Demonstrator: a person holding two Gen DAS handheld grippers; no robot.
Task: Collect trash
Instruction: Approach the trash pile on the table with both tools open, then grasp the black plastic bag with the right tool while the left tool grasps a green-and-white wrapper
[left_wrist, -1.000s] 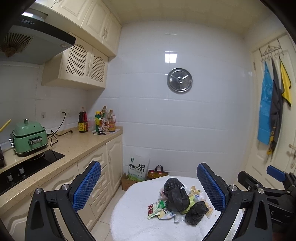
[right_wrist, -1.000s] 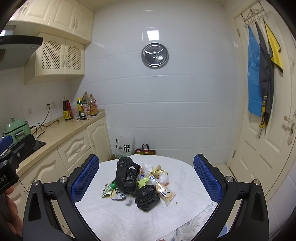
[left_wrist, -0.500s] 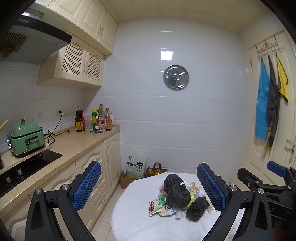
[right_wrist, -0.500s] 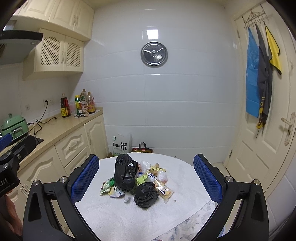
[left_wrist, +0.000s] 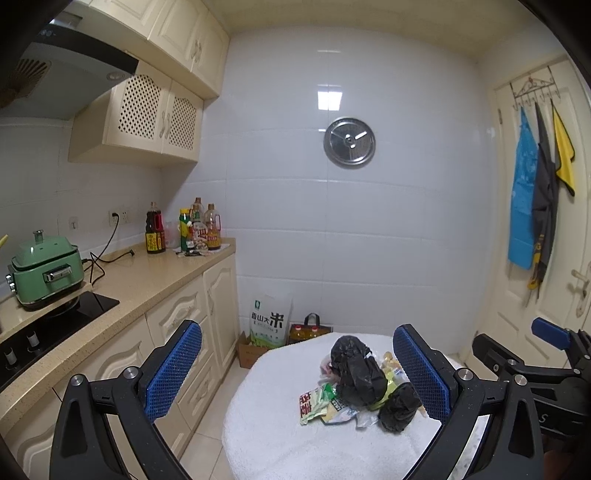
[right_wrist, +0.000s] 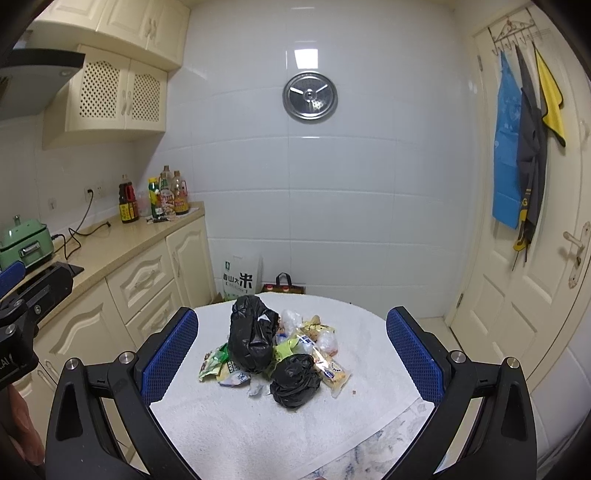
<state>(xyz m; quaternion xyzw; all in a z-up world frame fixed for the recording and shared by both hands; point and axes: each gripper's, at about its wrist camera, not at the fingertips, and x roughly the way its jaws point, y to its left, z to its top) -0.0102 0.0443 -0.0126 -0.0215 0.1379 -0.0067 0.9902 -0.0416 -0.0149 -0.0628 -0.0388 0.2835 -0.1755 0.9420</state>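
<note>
Right tongs (right_wrist: 291, 354) spread wide (empty), trash pile (right_wrist: 275, 350) beyond, between them

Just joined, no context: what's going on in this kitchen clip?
A person holds a gripper in each hand, facing a round table covered with a white towel. A trash pile sits in the middle: two black bags and some snack wrappers. The left gripper and right gripper are both open and empty, above the table's near edge. Nothing has been picked up yet.
</note>
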